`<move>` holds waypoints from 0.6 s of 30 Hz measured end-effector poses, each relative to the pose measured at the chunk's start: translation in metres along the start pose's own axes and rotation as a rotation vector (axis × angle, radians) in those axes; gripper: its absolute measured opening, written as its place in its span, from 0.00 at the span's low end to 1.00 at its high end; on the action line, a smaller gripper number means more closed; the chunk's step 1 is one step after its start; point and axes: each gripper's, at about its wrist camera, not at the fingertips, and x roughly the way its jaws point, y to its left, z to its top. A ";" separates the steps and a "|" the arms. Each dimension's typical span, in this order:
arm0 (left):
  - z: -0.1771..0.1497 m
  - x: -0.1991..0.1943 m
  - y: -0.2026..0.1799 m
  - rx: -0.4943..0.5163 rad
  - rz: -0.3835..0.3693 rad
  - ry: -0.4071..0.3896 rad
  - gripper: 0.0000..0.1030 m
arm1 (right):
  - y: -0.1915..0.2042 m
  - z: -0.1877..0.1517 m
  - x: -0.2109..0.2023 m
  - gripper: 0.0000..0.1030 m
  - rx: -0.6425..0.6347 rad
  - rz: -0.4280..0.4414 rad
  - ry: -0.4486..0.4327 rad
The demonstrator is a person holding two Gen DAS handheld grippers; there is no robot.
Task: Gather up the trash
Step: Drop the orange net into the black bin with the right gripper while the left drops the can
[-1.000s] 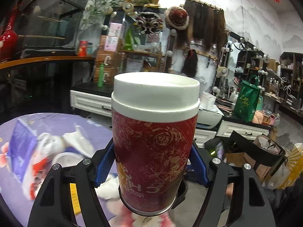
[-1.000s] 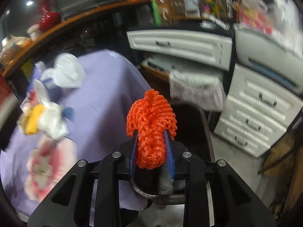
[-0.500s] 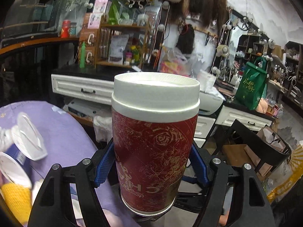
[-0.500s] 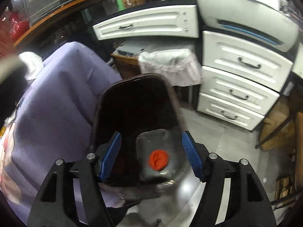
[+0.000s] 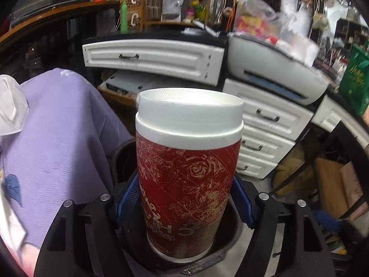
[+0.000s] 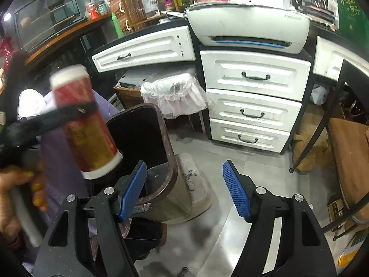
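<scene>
My left gripper (image 5: 184, 198) is shut on a red paper cup (image 5: 188, 177) with gold print and a white lid, held upright above the open dark bin (image 5: 122, 159). In the right wrist view the same cup (image 6: 85, 124) hangs over the bin (image 6: 161, 152), tilted, with the left gripper around it. My right gripper (image 6: 184, 189) is open and empty, just right of the bin's rim. The bin's inside is dark and I cannot see what lies in it.
A table under a purple cloth (image 5: 57, 138) stands left of the bin, with crumpled white trash (image 5: 10, 108) on it. White drawer cabinets (image 6: 251, 101) and a printer (image 6: 249, 27) stand behind. A lace-covered basket (image 6: 173, 92) sits beyond the bin. Grey floor (image 6: 242, 157) lies to the right.
My right gripper opened and let the orange net drop into the bin, then drew back. My left gripper carried the cup from over the table to above the bin.
</scene>
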 end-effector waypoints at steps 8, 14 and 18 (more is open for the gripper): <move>-0.012 0.040 -0.012 0.069 0.026 0.162 0.70 | 0.006 0.006 -0.016 0.67 -0.021 0.002 -0.042; -0.021 0.056 -0.027 0.150 0.013 0.274 0.83 | 0.009 0.009 -0.027 0.67 -0.032 0.004 -0.059; -0.021 0.051 -0.031 0.162 -0.012 0.294 0.90 | 0.010 0.013 -0.034 0.67 -0.022 0.003 -0.077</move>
